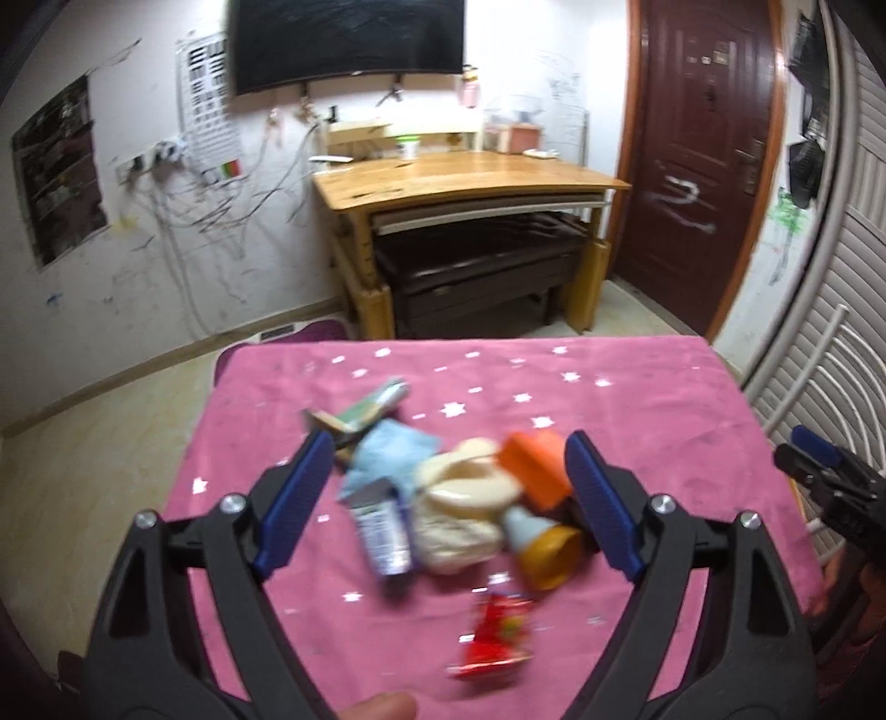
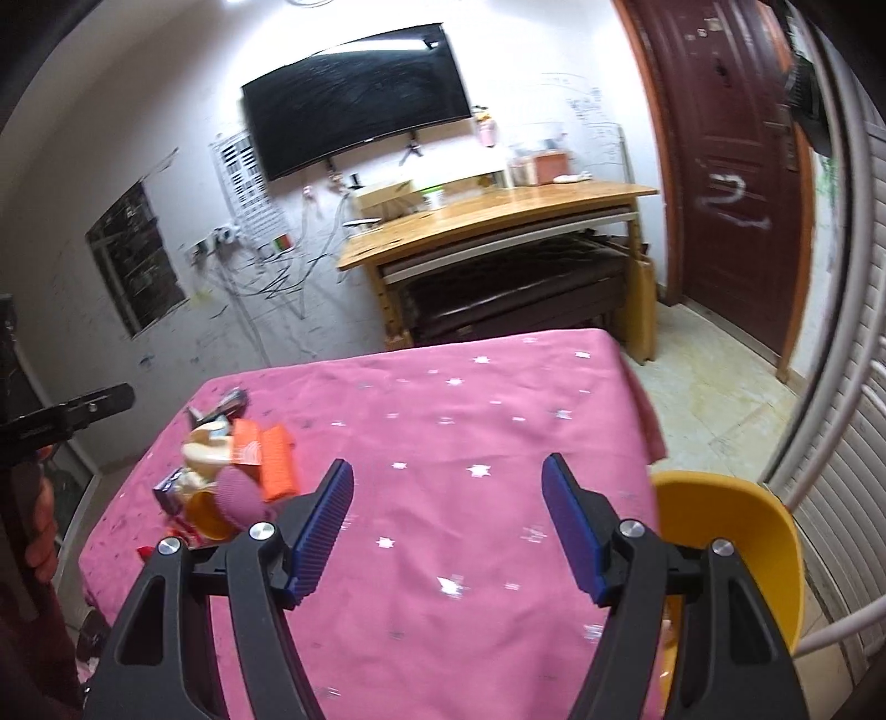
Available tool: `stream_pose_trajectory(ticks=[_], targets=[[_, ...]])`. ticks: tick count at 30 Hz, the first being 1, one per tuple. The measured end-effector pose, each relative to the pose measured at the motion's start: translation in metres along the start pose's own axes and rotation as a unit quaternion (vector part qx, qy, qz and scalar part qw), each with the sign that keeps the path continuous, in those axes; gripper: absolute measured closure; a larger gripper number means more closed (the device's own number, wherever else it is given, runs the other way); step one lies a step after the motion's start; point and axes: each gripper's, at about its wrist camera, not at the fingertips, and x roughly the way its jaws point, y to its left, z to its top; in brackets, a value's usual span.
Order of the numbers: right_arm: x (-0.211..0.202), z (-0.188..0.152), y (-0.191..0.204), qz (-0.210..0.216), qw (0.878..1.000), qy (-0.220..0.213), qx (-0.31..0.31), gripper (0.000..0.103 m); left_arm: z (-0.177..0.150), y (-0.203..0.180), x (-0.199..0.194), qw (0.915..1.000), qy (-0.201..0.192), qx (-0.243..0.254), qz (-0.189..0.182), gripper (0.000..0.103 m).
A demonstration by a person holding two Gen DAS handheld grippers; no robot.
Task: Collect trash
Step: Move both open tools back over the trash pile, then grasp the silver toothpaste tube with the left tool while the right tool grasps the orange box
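Note:
A heap of trash lies on the pink star-patterned tablecloth [image 1: 637, 399]: a red wrapper [image 1: 498, 631], an orange cup [image 1: 537, 468], a yellow cup [image 1: 548, 556], crumpled cream paper [image 1: 459, 498], a light blue cloth [image 1: 387, 448] and a small carton [image 1: 382, 531]. My left gripper [image 1: 448, 443] hangs open above the heap with nothing pinched. In the right wrist view the heap [image 2: 232, 471] sits to the left, and my right gripper [image 2: 447, 471] is open over bare cloth. A yellow bin [image 2: 736, 554] stands beside the table's right edge.
A wooden desk [image 1: 470, 177] with a dark bench under it stands beyond the table, below a wall-mounted TV [image 1: 346, 39]. A brown door [image 1: 698, 155] is at the back right and a white rail [image 2: 830, 471] on the right. Tiled floor surrounds the table.

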Motion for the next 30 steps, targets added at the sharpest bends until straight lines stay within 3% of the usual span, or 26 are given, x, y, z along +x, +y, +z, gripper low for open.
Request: stream_pose_trajectory(ticks=[4, 11, 15, 26, 30], targets=[[0.015, 0.004, 0.025, 0.021, 0.999, 0.017, -0.022, 0.038, -0.012, 0.029, 0.012, 0.9995, 0.025, -0.015, 0.009, 0.022], [0.047, 0.005, 0.061, 0.031, 0.996, 0.049, -0.061, 0.038, -0.038, 0.049, 0.038, 0.9974, 0.069, -0.019, 0.008, 0.022], [0.058, 0.006, 0.07, 0.032, 0.995, 0.06, -0.072, 0.038, -0.044, 0.049, 0.049, 0.9969, 0.078, -0.007, 0.006, 0.028], [0.078, 0.008, 0.087, 0.032, 0.991, 0.081, -0.098, 0.038, -0.045, 0.057, 0.067, 0.995, 0.094, -0.023, -0.024, 0.029], [0.084, 0.007, 0.093, 0.029, 0.99, 0.086, -0.109, 0.038, -0.053, 0.062, 0.069, 0.9946, 0.099, -0.029, -0.016, 0.029]])
